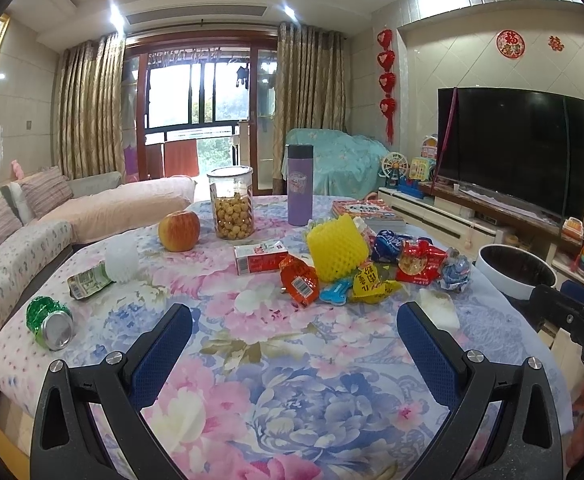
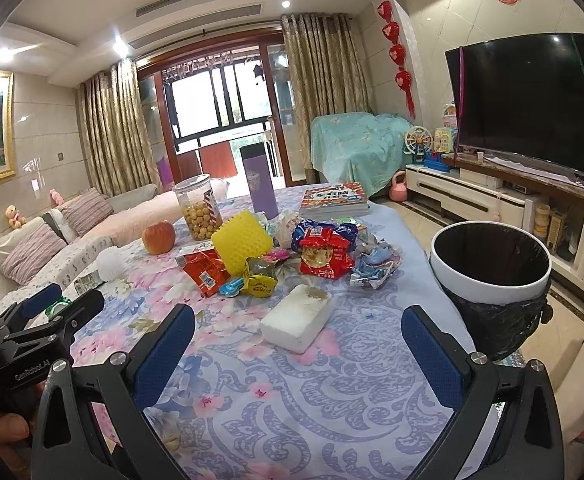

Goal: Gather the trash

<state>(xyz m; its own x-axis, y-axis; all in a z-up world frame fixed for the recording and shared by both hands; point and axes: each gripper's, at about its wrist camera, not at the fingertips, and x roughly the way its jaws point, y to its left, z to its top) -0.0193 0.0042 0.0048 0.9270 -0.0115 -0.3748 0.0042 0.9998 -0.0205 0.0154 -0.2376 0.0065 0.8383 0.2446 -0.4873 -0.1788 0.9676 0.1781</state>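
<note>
I hold my left tool low over the bench with the flowered cloth, its 2 blue-padded fingers spread wide with nothing between them. My right tool hovers level beside it, equally wide and empty, aimed at the white foam block lying just ahead between its fingers; the block's long axis runs from near left to far right. Past it sits the heap of crumpled red, yellow and blue snack wrappers around a yellow foam net sleeve. Far left of my left tool, a crushed green drink can lies on its side, silver end toward me. The white bin with a black liner stands off the bench's right edge; its base is cut off from view.
</note>
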